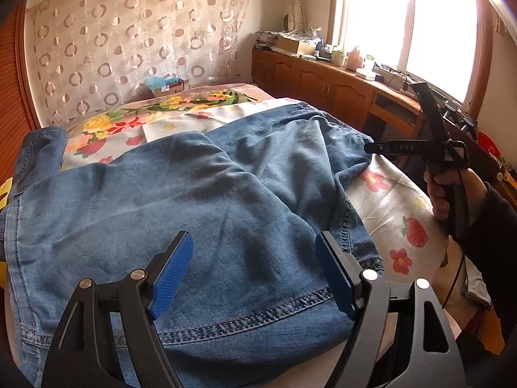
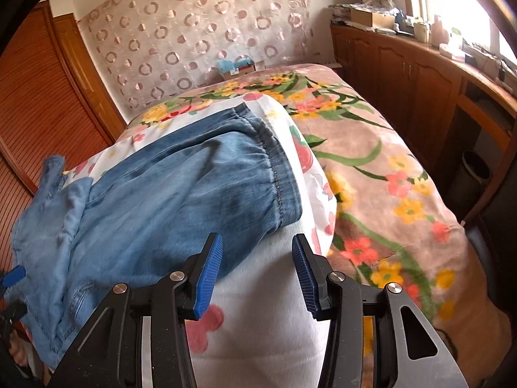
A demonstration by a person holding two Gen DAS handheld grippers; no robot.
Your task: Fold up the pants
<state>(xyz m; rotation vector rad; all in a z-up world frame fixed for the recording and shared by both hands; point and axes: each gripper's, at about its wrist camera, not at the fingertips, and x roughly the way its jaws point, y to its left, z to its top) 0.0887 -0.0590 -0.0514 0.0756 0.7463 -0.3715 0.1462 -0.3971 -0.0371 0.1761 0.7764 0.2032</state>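
While one pair of pants is lying on bed, two grippers are angling downward: left gripper spread wide, empty; right gripper gaping partway, pinching nothing.

L tool wide apart; R tool empty, pads parted.

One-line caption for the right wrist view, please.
Open right tool hovers over the white floral sheet, beside blue denim pants on a bed.
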